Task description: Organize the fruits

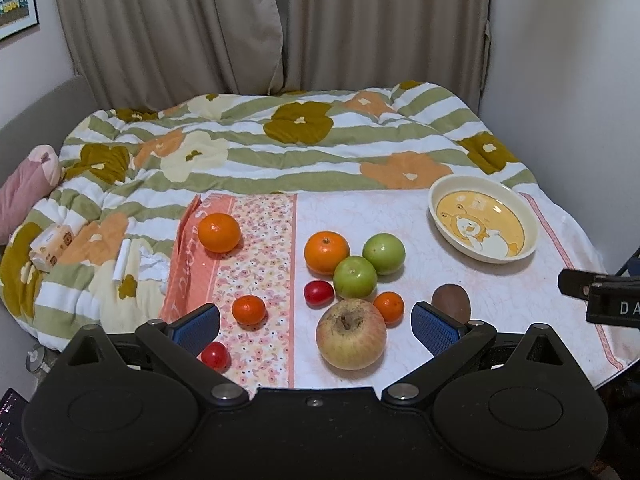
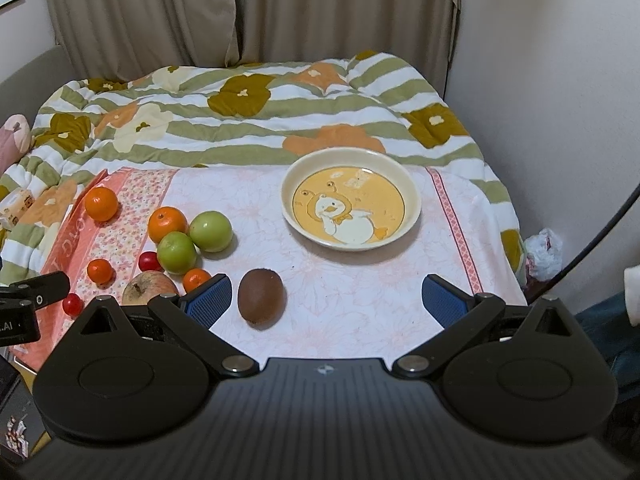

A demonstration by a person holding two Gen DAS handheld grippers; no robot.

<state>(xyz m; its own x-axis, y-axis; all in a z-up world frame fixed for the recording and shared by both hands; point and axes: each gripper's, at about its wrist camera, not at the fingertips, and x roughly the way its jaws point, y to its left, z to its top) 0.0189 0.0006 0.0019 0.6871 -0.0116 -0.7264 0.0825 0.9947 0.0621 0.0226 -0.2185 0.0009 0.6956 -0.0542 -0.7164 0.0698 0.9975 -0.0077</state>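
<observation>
Loose fruit – oranges (image 1: 327, 252), green apples (image 1: 355, 277), a brown kiwi (image 2: 261, 296) – lies beside an empty bowl (image 2: 412, 208) on a cloth-covered surface (image 2: 360, 288); both grippers (image 1: 316, 326) (image 2: 326, 300) gape wide; beige curtains (image 1: 280, 24) behind.

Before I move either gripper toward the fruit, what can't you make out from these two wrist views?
- Big apple: in the right wrist view its lower part sits behind the right gripper body.
- Kiwi: in the left wrist view its near side is covered by the left gripper finger.
- Cherry tomato: partly behind that gripper's other finger.
- Printed text on the small box on the quilt: too small to read.
- Table's near edge: hidden under both gripper bodies.
</observation>
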